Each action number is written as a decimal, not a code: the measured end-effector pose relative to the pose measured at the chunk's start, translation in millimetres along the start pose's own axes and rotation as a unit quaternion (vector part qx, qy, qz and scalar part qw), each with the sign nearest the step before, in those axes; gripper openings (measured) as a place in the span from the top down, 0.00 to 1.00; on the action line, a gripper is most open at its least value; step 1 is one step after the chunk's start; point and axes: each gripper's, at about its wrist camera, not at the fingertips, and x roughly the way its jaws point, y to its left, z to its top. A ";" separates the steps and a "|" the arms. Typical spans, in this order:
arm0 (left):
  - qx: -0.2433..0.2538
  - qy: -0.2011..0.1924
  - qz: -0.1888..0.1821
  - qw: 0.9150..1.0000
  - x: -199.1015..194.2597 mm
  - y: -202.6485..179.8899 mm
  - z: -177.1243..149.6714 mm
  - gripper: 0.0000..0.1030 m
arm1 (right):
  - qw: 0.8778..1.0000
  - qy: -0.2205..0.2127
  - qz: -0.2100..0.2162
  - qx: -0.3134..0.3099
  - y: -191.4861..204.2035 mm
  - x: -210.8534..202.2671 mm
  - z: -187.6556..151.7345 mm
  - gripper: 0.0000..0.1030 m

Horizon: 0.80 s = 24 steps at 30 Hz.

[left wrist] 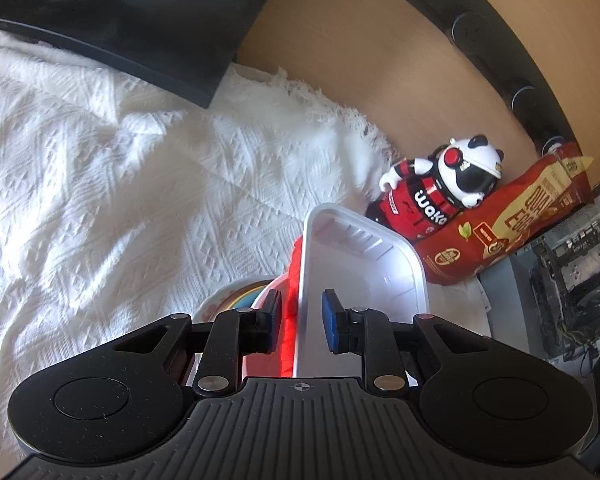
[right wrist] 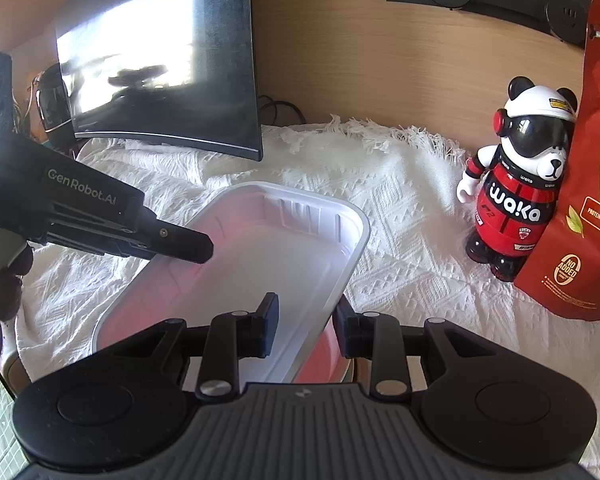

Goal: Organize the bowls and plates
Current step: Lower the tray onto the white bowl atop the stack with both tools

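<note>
both grippers pinch one white plastic tray (right wrist: 260,248), rectangular with rounded corners and ribbed walls, above a red container (right wrist: 324,356). the right gripper (right wrist: 306,328) clamps its near right wall; the left gripper (left wrist: 300,320) grips the opposite rim. beneath lies a knobbly white woven cloth (right wrist: 400,220), beside a glossy panda figurine (right wrist: 516,188).

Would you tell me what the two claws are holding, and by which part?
Both hold the white tray: the left claw on one side rim, the right claw on the opposite rim.
</note>
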 end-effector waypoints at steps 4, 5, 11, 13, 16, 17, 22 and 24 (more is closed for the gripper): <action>-0.001 0.009 -0.009 1.000 -6.6 -0.6 -5.6 0.77 | 1.000 -0.001 0.009 0.007 -2.9 -5.6 -2.7 0.72; -0.001 0.013 -0.011 1.000 -6.8 -0.8 -7.1 0.77 | 1.000 -0.001 0.012 0.008 -3.0 -7.0 -3.7 0.72; -0.002 0.023 -0.013 1.000 -5.5 -3.6 -12.1 0.76 | 1.000 0.003 0.026 0.009 -1.1 -11.9 -8.0 0.72; -0.001 0.025 -0.014 1.000 -6.5 -4.2 -13.6 0.76 | 1.000 0.002 0.027 0.008 -0.1 -13.6 -8.6 0.72; 0.002 0.027 -0.014 1.000 -8.0 -5.7 -15.2 0.76 | 1.000 0.003 0.028 0.010 -0.4 -14.7 -9.5 0.71; 0.003 0.027 -0.013 1.000 -8.2 -6.0 -15.5 0.76 | 1.000 0.003 0.028 0.011 -0.6 -15.1 -9.8 0.71; 0.004 0.028 -0.012 1.000 -7.7 -6.3 -16.4 0.76 | 0.999 0.006 0.030 0.011 -0.7 -15.2 -11.3 0.71; 0.001 0.027 -0.014 1.000 -8.7 -5.2 -17.0 0.76 | 0.999 0.008 0.029 0.010 -0.2 -14.9 -12.4 0.71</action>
